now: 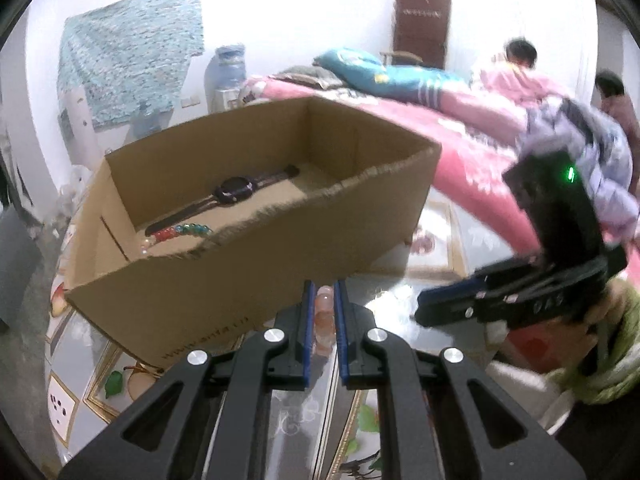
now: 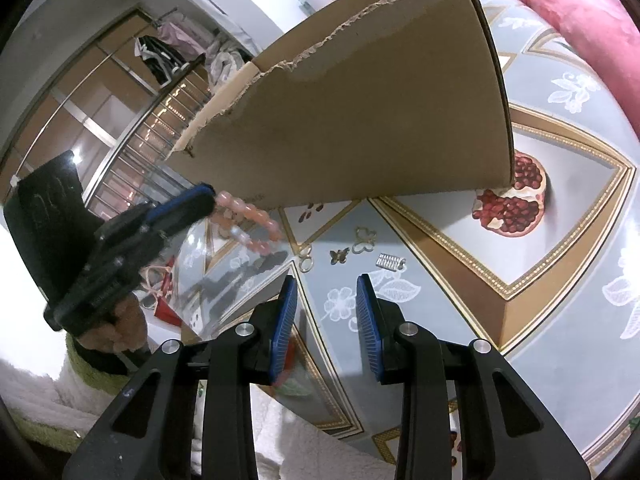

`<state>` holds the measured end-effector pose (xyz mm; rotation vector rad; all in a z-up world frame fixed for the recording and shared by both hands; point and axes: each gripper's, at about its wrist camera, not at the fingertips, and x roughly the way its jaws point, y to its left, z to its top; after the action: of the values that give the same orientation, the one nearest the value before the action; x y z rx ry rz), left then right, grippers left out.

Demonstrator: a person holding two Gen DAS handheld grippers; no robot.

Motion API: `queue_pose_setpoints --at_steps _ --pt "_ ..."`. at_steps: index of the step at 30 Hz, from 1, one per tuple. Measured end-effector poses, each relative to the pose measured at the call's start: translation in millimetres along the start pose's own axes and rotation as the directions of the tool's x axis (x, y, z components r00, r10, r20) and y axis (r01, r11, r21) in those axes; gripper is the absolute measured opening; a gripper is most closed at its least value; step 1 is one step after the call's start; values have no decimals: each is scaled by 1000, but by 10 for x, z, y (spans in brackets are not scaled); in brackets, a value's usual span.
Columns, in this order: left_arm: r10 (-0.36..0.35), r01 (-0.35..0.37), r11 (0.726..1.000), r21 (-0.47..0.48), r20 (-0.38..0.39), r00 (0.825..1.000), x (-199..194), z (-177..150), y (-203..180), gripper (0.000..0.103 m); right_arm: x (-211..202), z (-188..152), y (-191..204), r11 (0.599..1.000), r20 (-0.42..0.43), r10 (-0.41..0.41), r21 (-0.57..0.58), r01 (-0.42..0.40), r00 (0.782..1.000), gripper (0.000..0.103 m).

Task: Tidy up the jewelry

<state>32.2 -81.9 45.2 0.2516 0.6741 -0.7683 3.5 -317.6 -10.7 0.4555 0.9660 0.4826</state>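
My left gripper [image 1: 324, 300] is shut on a pink bead bracelet [image 1: 325, 314], held just above the table in front of the cardboard box [image 1: 256, 264]. In the right wrist view the bracelet [image 2: 250, 220] hangs as a loop from the left gripper [image 2: 208, 198]. Inside the box lie a dark wristwatch [image 1: 236, 190] and a red, green and white bead bracelet [image 1: 180, 233]. My right gripper [image 2: 326, 308] is open and holds nothing. Beyond its tips, on the table, lie gold butterfly pieces [image 2: 363, 238], a small gold ring-shaped piece [image 2: 306, 263] and a silver clip [image 2: 390, 261].
The table has a glossy patterned cover [image 2: 560, 320] with a pomegranate print. A bed with a pink blanket [image 1: 460, 136] stands behind the box, with people beyond it. A gloved hand [image 1: 608, 344] holds the right gripper [image 1: 430, 306] at the table's right side.
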Motion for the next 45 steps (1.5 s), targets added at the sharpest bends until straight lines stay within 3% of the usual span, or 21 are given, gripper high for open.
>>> queue_pose_setpoints --at_steps 8,17,21,25,29,36,41,45 --pt "17 -6 989 -149 76 997 -320 48 301 9 8 -10 28 1000 -2 -1 -2 1 1000 32" --pt "75 -60 959 -278 42 996 -314 -215 644 9 17 -12 45 1000 -2 -3 -6 3 1000 32" --pt "84 -78 932 -355 2 996 -222 -396 856 9 34 -5 54 1000 -4 -8 -5 8 1000 32" --pt "76 -73 886 -458 -12 997 -201 -571 1093 9 42 1 67 1000 -5 -12 -7 12 1000 32" --pt "107 -108 869 -483 -28 994 -235 -618 1168 9 60 3 72 1000 -9 -13 -6 13 1000 32" --pt "141 -119 892 -437 19 990 -347 -570 1047 23 91 11 104 1000 -13 -16 -14 16 1000 32" --pt "101 -76 920 -384 45 994 -358 -503 868 23 112 9 111 1000 -14 -19 -18 19 1000 32" --pt "80 -76 953 -294 2 997 -226 -483 614 23 137 6 112 1000 -16 -18 -14 18 1000 32"
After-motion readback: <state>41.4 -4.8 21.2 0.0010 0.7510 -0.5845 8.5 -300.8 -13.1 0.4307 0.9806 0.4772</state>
